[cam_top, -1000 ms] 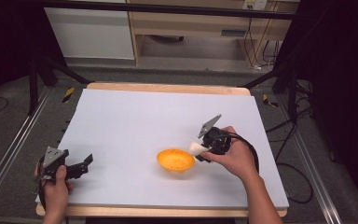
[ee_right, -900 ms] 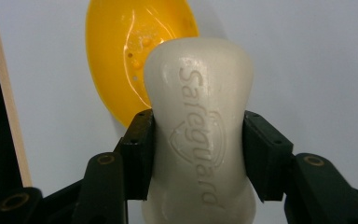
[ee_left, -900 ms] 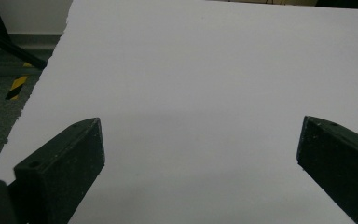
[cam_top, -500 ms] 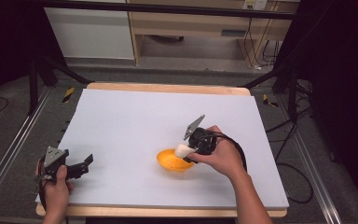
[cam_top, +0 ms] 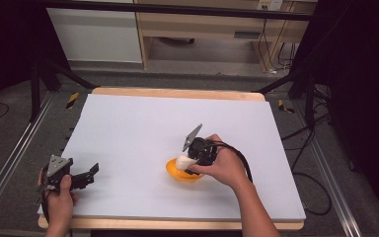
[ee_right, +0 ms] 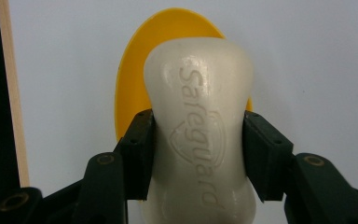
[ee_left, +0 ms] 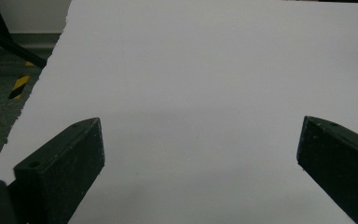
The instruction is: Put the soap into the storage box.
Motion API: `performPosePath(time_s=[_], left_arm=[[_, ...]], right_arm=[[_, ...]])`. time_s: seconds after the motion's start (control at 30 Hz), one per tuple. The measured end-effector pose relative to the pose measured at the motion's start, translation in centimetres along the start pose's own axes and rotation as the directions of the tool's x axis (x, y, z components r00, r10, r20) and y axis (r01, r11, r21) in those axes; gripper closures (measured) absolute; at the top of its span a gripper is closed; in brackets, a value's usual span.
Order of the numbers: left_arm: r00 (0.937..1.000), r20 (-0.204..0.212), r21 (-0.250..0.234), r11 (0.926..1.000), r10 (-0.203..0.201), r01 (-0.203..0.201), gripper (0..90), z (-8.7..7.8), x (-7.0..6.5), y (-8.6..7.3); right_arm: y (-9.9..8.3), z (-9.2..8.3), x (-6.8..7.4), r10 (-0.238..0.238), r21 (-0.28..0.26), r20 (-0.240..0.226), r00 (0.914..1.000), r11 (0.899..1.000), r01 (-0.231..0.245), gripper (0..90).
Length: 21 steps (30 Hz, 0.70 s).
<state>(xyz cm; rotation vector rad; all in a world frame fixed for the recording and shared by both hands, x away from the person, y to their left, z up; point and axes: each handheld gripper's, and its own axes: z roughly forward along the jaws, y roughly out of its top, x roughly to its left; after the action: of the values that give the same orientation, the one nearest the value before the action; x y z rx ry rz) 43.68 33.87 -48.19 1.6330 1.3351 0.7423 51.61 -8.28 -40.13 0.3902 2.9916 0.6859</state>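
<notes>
Soap bar [ee_right: 199, 135] clamped between right gripper [ee_right: 198, 154] fingers — over yellow dish [ee_right: 130, 79]

Cream soap [ee_right: 198, 126], yellow dish [ee_right: 135, 74]

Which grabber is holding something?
The right gripper, over the yellow dish: its jaws pinch a white soap bar marked Safeguard. The left gripper near the table's corner is wide open, with nothing between its jaws.

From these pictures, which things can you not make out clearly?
- Inside of the yellow dish, right gripper view: the soap bar covers it, so whether they touch is unclear.
- Soap's lower end: cut by the bottom edge.
- Right gripper, high view: jaws covered by the hand.
- Left gripper, high view: too small for detail.
</notes>
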Motion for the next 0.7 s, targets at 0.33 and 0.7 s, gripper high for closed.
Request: performPosePath(time_s=[0.33,0.7], left_arm=[[1.0000,0.000,-0.001,1.0000,-0.002,0.002,0.3,0.0,0.0,0.0],[1.0000,0.002,-0.002,1.0000,-0.003,0.003,0.3,0.0,0.0,0.0]], right_arm=[[0.2,0.8,0.2,-0.042,0.011,-0.028,0.9987,0.999,0.042,48.8],[-1.1,-1.6,-0.4,-0.009,-0.096,-0.017,0.9998,0.995,0.007,45.2]])
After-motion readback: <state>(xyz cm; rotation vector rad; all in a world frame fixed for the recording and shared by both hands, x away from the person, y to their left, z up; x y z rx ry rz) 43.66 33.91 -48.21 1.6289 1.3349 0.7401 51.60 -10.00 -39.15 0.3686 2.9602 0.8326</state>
